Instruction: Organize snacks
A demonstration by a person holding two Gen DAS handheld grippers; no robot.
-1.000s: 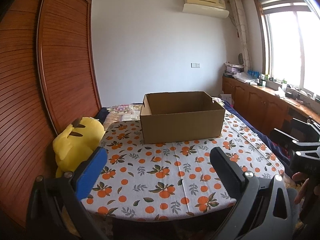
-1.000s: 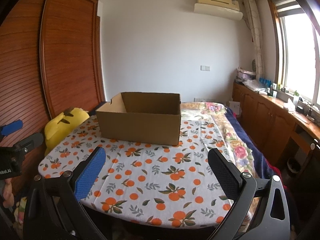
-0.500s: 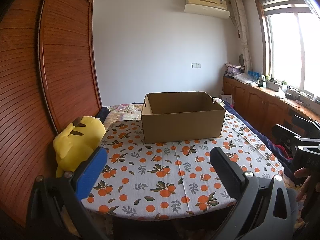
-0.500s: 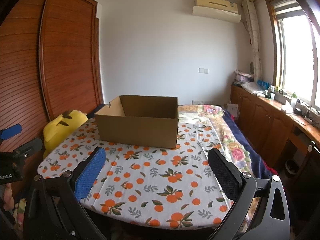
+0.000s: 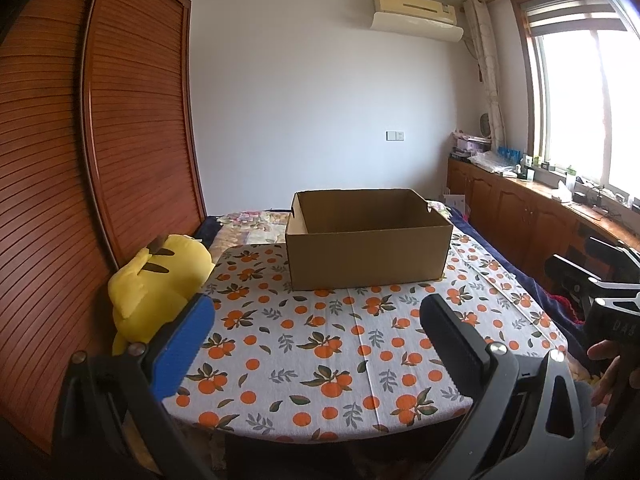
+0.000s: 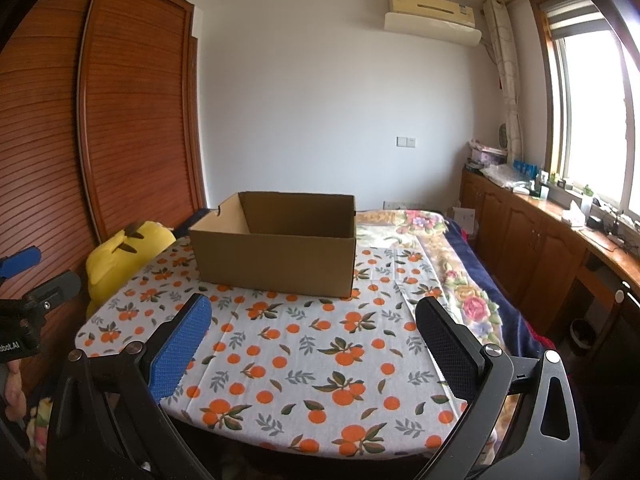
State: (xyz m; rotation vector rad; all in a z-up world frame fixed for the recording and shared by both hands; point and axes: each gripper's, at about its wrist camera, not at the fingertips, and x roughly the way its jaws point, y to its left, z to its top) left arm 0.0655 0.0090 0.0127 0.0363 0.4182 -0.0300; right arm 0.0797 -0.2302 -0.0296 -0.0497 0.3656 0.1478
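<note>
On orange-print tablecloth (image 5: 312, 344): open cardboard box (image 5: 366, 250), interior unseen; left gripper (image 5: 316, 332), right gripper (image 6: 312, 332) spread.

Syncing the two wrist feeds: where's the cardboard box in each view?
Left wrist: cardboard box sits centre frame, slightly right, at the far end of the orange-print tablecloth.
Right wrist: cardboard box sits left of centre, turned so its left inner wall shows.
Shared landmark: the yellow plush toy, left of the box in both.
</note>
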